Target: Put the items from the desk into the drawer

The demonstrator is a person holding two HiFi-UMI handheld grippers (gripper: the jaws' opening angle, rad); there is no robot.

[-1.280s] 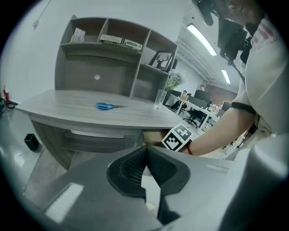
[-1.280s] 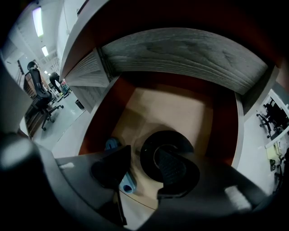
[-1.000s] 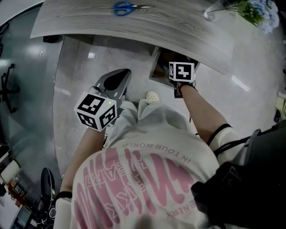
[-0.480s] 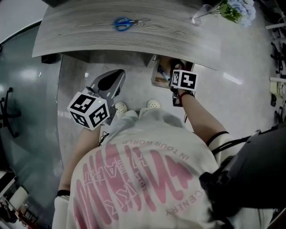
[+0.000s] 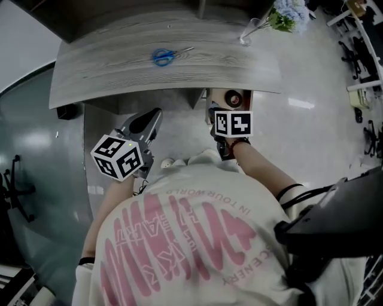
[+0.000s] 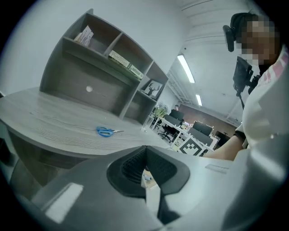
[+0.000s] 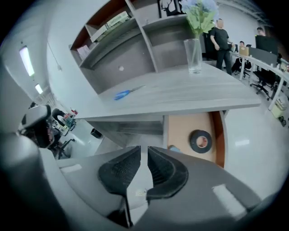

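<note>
Far left, the left gripper is held out low over the pale floor in front of the worktop. Its smooth grey shell points up toward the desk edge. Its ribbed black jaws are pressed together with nothing in them.

The worktop is a curved slab of grey woodgrain. The blue-handled scissors lie flat on it around the middle, blades pointing right, well apart from both grippers.

Next over, the right gripper tilts down on a bare forearm that reaches forward past the white-and-pink shirt. Its jaws have just been closing, so there's only a narrow slit between the ribbed pads, and nothing is in it.

Just past it the drawer is pulled out under the worktop, with a plain tan wood bottom. A black roll of tape lies flat in it. Near the jaw tip there's a small pale-blue thing I can't make out.

Far right on the worktop stands a clear glass vase, tall and upright, with pale blue flowers.
</note>
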